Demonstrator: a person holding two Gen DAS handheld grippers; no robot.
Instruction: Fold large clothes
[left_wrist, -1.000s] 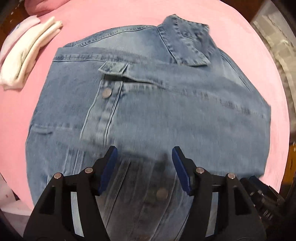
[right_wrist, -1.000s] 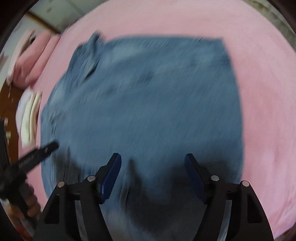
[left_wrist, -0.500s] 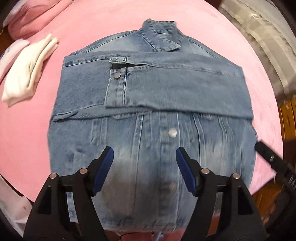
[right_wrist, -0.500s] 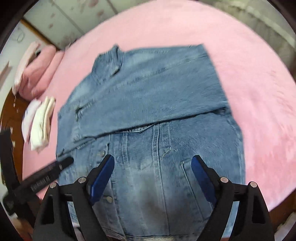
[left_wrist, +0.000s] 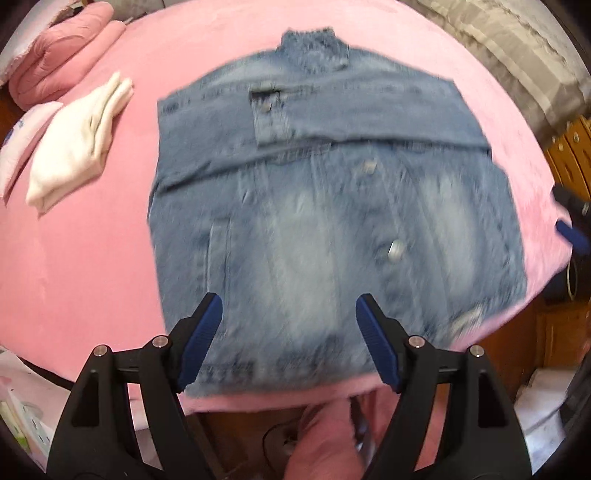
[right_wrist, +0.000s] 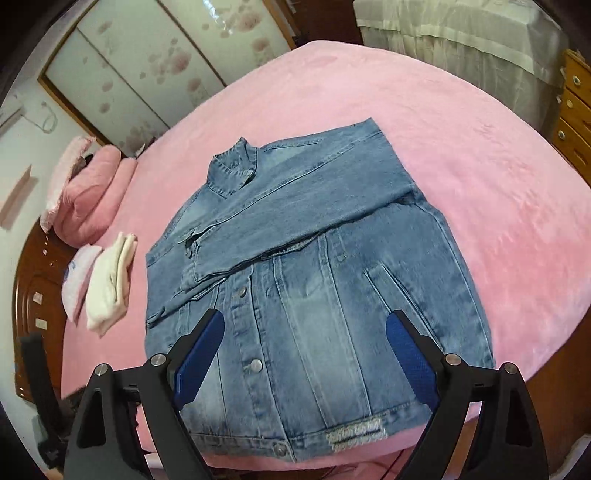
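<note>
Clearly both tools are free at this moment: the left gripper (left_wrist: 288, 332) hangs with its blue pads spread and nothing between them, and the right gripper (right_wrist: 306, 354) is likewise released, its jaws having just been opening with only air in the gap. The denim jacket (right_wrist: 314, 288) lies front-up across the middle of the pink bedspread (right_wrist: 461, 155), collar toward the upper left of the right wrist view, with both sleeves (right_wrist: 295, 206) folded across the chest and the hem (right_wrist: 332, 435) near the lower edge of the frame, close to the bed's edge. A folded white garment (right_wrist: 110, 284) sits well apart at the left, beside a pink pillow (right_wrist: 92, 188). Judging from this lay, the next step is probably the bottom-to-top fold (the sleeves look finished). To do it well, each gripper should take one hem corner, pinching both denim layers, and the two should lift together and carry the hem evenly toward the collar so the side edges stay aligned. Denim is stiff and heavy, so a shallow pinch may slip; the crossed sleeves could also drag out of place if the lift is uneven.
</note>
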